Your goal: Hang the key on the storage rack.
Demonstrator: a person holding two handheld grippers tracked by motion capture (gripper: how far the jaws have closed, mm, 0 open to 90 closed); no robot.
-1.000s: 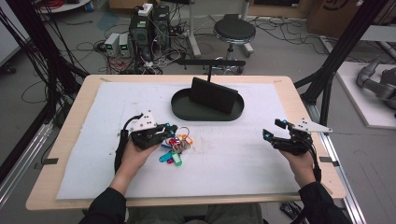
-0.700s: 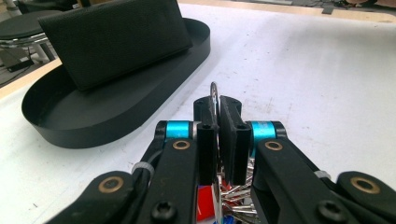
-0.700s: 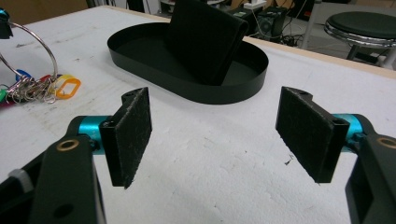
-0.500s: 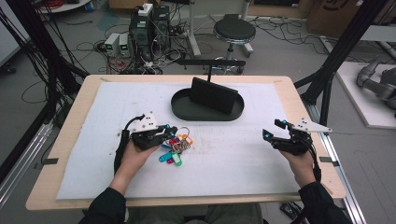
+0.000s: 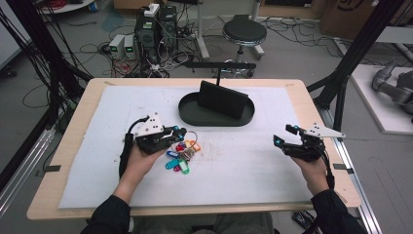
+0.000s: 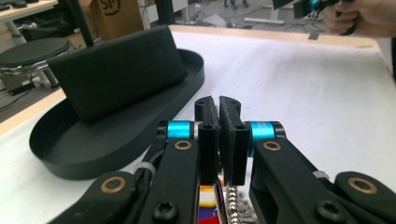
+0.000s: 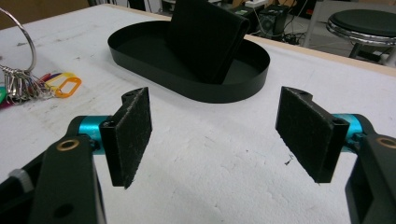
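Nearest the person, left gripper [image 5: 176,133] sits at the left-centre of the white mat [image 5: 243,180], jaws pressed together with only a thin slit between the pads. Left gripper view shows the ball chain of the keys [image 6: 232,200] running up into that slit, so it looks clamped on the keys, though the contact point is mostly hidden by the jaws. Key bunch [image 5: 181,155], with coloured tags and a ring, lies on the mat just under and right of the jaw tips, well clear of every mat edge.

Right gripper [image 5: 282,140] is near the right side of the mat, jaws wide, nothing between the pads [image 7: 133,130], bare mat below them. Its hand [image 5: 311,168] sits close to the mat's right edge; table [image 5: 316,112] rim is just beyond.

Between the two grippers: open mat, wide lane, no obstacles.

Farther out, black oval tray [image 5: 192,117] sits centre-back on the mat, with a black block [image 5: 221,100] standing tilted in it. Tray's near rim is near the left gripper's tips but apart from them, and well apart from the right gripper. Strip of bare mat runs either side of the tray and behind it to the far table edge.
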